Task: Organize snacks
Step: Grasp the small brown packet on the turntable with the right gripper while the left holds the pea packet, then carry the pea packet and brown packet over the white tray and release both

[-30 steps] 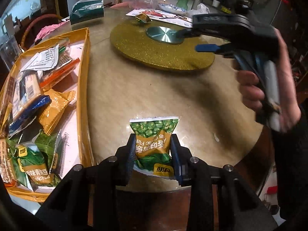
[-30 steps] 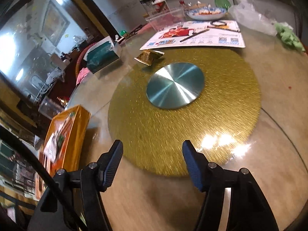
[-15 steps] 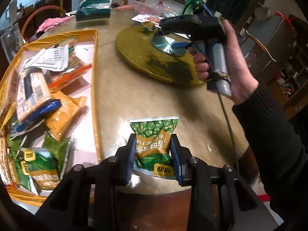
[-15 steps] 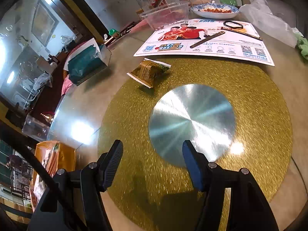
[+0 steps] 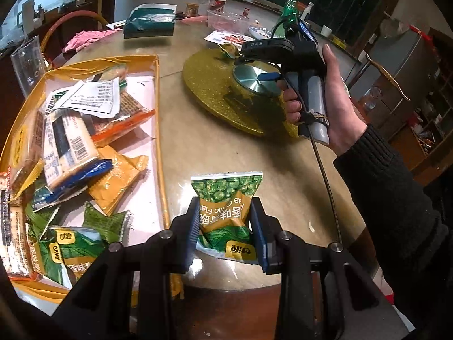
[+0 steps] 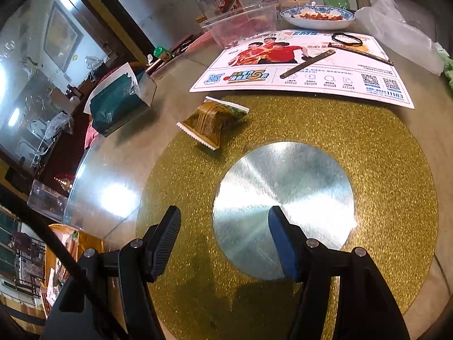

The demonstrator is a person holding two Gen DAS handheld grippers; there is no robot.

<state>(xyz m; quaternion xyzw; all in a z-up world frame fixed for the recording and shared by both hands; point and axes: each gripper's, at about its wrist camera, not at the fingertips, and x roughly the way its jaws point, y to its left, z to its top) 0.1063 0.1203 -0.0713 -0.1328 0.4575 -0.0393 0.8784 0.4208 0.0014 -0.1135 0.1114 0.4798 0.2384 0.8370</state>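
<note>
Left tongs [image 5: 223, 226] pinching my green-and-orange foil pea packet [image 5: 226, 209]; right tongs [image 6: 223, 240] spread, empty: lift clear over gold cardboard tray's [image 5: 158, 107] near edge.

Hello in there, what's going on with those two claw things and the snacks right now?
Left gripper clamped on green pea packet, beside yellow tray. Right gripper open, empty, over gold turntable, facing brown snack packet. Nothing between them.
</note>
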